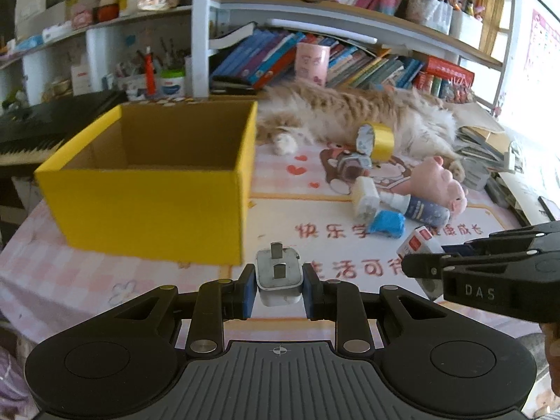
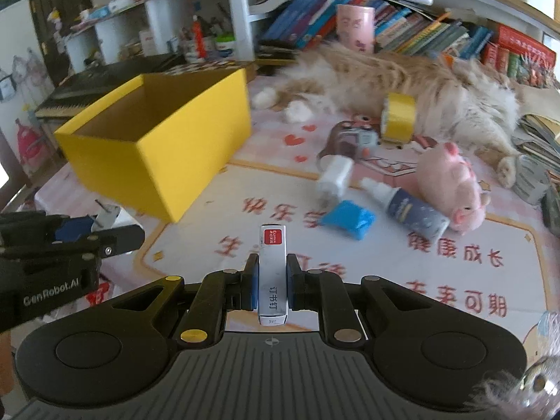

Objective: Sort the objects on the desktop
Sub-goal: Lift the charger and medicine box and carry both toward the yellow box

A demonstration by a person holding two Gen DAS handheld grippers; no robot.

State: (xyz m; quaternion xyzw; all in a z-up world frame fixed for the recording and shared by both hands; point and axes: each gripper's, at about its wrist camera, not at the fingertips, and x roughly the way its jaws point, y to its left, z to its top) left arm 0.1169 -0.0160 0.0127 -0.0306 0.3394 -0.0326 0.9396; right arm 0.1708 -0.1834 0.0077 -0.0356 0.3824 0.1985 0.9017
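The left gripper (image 1: 279, 288) has its 2 blue pads closed tight on a white plug adapter (image 1: 279, 277), prongs pointing forward; the adapter is held off the tablecloth, just in front of the yellow box (image 1: 150, 206) and near its front right corner. The right gripper (image 2: 272, 288) pinches a narrow white staple box (image 2: 273, 273) with a red label between its pads, jaws nearly together around it; this box is also lifted, to the right of the yellow box and nearer the camera.

The yellow box stands open-topped on the pink printed tablecloth (image 2: 367, 252); what lies inside cannot be told. To the right of the yellow box lie the remaining objects: a blue wrapped packet (image 2: 348, 218), a white charger block (image 2: 334, 175) just beyond it, a dark blue spray bottle (image 2: 407, 206) on its side, and a pink plush pig (image 2: 451, 189) touching the bottle's base. Farther right and behind sits a roll of yellow tape (image 2: 399, 120), resting against a long-haired ginger cat (image 2: 402, 84) stretched along the back of the table. Bookshelves (image 1: 350, 59) rise behind the yellow box; a black keyboard (image 1: 38, 129) lies to its left.
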